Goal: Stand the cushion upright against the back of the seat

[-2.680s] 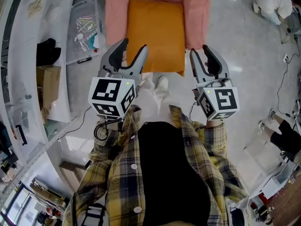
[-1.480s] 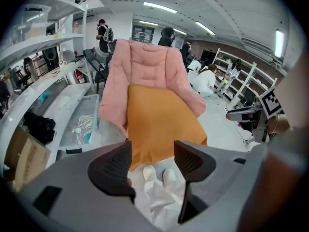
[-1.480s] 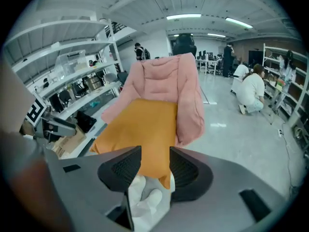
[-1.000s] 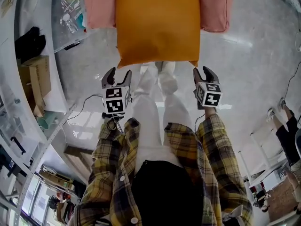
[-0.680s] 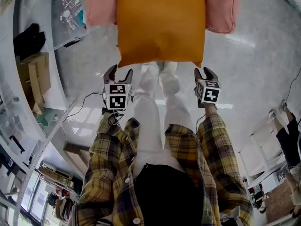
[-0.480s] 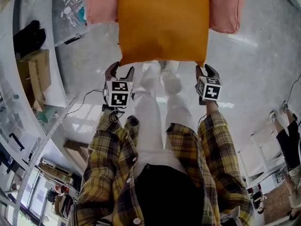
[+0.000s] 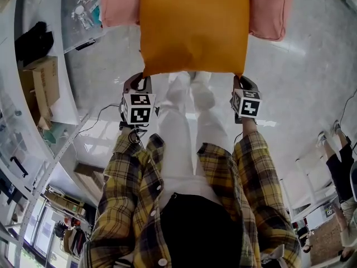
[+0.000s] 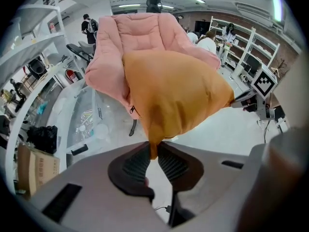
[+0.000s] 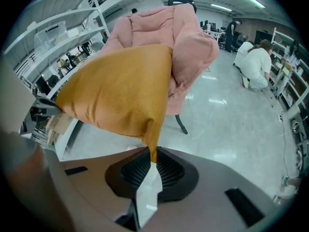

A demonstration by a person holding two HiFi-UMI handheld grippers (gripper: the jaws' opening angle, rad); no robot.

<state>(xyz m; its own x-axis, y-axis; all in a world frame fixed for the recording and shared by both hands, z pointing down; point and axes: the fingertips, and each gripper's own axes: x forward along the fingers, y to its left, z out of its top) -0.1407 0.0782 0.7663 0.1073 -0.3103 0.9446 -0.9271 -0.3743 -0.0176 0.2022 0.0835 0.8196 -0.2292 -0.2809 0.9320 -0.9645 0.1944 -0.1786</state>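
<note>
Off to the left runs a white metal shelving unit point(image 7: 34, 128) with a brown cardboard box point(image 7: 42, 86) on it, and farther off a clear plastic bin point(image 7: 83, 7) of small oddments sits on the pale glossy floor point(image 7: 301, 82). Just right of the bin stands the padded pink armchair point(image 7: 116, 5). The square orange fabric cushion point(image 7: 192, 27) lies on its seat, not upright against the back, its near edge jutting out past the seat front toward the person.

The left hand-held gripper point(image 7: 140, 82) points steeply down at the cushion's near left corner. Its jaws have just been closing and now pinch that corner's tip between the ribbed pads point(image 8: 136, 162). Between the two grippers show the person's white trousers point(image 7: 184, 133) and yellow plaid shirt point(image 7: 128, 205). The right hand-held gripper point(image 7: 240, 81) mirrors the left – its jaws, likewise just closing, nip the near right corner.
</note>
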